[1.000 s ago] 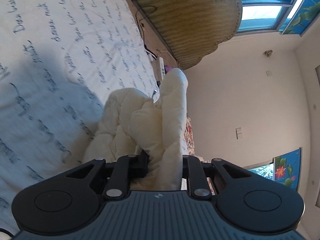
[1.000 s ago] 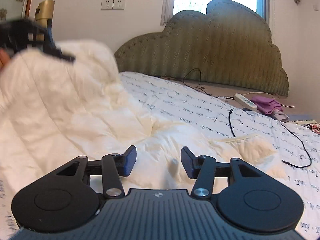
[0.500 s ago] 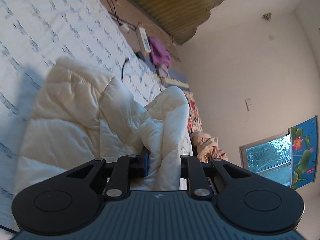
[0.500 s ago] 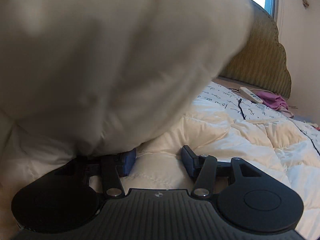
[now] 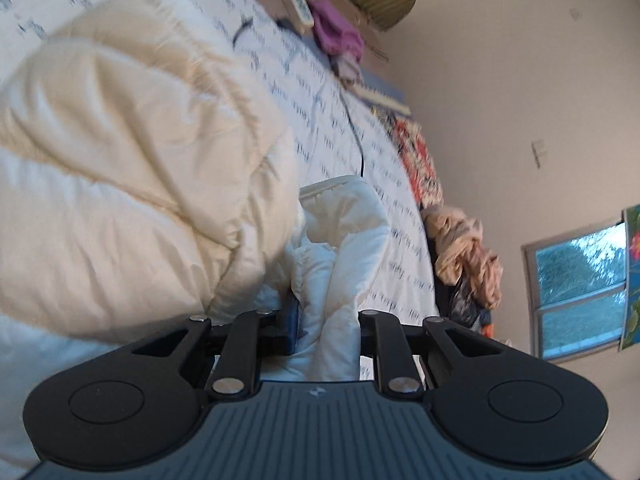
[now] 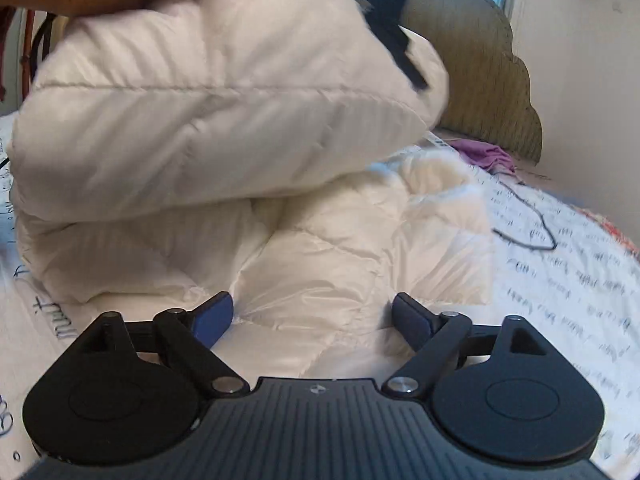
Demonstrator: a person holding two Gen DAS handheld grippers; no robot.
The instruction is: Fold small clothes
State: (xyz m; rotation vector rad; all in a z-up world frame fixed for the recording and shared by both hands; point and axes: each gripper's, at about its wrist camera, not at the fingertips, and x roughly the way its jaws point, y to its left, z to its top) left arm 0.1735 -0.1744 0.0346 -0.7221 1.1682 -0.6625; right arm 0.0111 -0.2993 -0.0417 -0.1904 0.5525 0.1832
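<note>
A cream quilted puffer jacket lies on the bed. My left gripper is shut on a bunched edge of it and holds that part folded over the rest. In the right wrist view the raised fold of the jacket hangs over the lower layer, with the left gripper's black fingers at its top right. My right gripper is open and empty, low over the lower layer of the jacket.
The bed sheet is white with dark handwriting print. A black cable lies on it at the right. An olive padded headboard, a purple cloth, a power strip and a pile of clothes are at the bed's edges.
My left gripper has carried the held part of the jacket across and down over the rest. My right gripper has opened wider and stays low by the jacket.
</note>
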